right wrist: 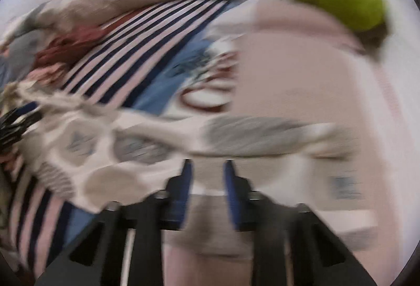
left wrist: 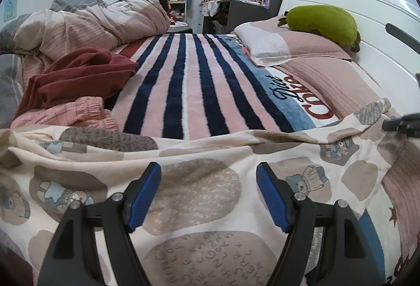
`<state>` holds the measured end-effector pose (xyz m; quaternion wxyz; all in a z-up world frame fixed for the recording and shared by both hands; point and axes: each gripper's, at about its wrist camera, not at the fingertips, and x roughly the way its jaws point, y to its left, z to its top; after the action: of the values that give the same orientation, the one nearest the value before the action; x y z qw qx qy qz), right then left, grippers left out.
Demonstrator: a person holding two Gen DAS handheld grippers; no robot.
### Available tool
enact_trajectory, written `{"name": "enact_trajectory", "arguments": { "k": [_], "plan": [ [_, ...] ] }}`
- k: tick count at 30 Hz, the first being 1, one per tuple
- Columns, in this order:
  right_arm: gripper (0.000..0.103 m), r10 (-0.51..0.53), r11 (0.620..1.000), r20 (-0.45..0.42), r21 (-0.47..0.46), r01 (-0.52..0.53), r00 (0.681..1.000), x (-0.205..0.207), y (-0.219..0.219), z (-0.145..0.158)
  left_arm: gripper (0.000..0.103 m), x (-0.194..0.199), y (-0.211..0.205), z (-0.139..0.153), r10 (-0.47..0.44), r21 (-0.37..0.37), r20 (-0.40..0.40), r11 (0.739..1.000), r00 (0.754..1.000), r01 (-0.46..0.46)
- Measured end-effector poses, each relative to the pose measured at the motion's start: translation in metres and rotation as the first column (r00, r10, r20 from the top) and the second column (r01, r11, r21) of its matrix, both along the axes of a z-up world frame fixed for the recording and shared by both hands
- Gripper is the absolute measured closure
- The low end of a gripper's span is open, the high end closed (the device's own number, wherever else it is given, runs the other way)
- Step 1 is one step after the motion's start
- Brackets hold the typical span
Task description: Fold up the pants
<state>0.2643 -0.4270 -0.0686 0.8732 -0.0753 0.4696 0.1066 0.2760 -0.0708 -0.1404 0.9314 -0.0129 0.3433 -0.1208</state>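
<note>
Blurring hides your right gripper (right wrist: 207, 168): jaws narrow, grip unclear. Your left gripper (left wrist: 208, 173) gapes empty over cream bear-print fleece pants (left wrist: 194, 196) spread across the striped bed blanket (left wrist: 189, 81).

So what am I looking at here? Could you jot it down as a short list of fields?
place: a bed with a striped blanket
pants: cream bear-print pants spread across the near edge
left gripper: jaws wide open over the pants, not pressing them
right gripper: blurred, jaws narrowly apart, cloth beneath
other clothes: red garment, pink garment at left
pillow: green plush on it
</note>
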Motion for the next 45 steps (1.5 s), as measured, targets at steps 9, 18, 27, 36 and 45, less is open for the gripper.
{"name": "enact_trajectory", "arguments": {
  "k": [9,18,27,36,45],
  "plan": [
    [0.095,-0.078,0.996,-0.138,-0.059,0.071,0.987,0.061,0.022,-0.056,0.032,0.015,0.023,-0.01,0.075,0.026,-0.025,0.997,0.997,-0.074],
    [0.092,-0.191,0.976,0.057,-0.094,0.195,0.98,0.094,0.017,-0.036,0.032,0.032,0.059,-0.015,0.147,-0.02,-0.014,0.989,0.989,-0.148],
    [0.045,-0.272,0.96,0.214,-0.006,0.28,0.938,0.053,-0.012,0.023,0.032,0.019,0.066,-0.003,0.165,-0.056,0.029,0.985,0.986,-0.163],
    [0.027,-0.519,0.848,0.146,0.211,0.486,0.842,-0.089,-0.093,0.055,0.026,-0.023,0.067,0.039,0.132,-0.082,0.059,0.988,0.989,-0.127],
    [0.026,-0.534,0.818,0.073,0.295,0.494,0.842,-0.071,-0.105,0.012,0.025,-0.096,0.144,0.017,0.289,-0.175,-0.101,0.937,0.952,-0.304]
  ]
}}
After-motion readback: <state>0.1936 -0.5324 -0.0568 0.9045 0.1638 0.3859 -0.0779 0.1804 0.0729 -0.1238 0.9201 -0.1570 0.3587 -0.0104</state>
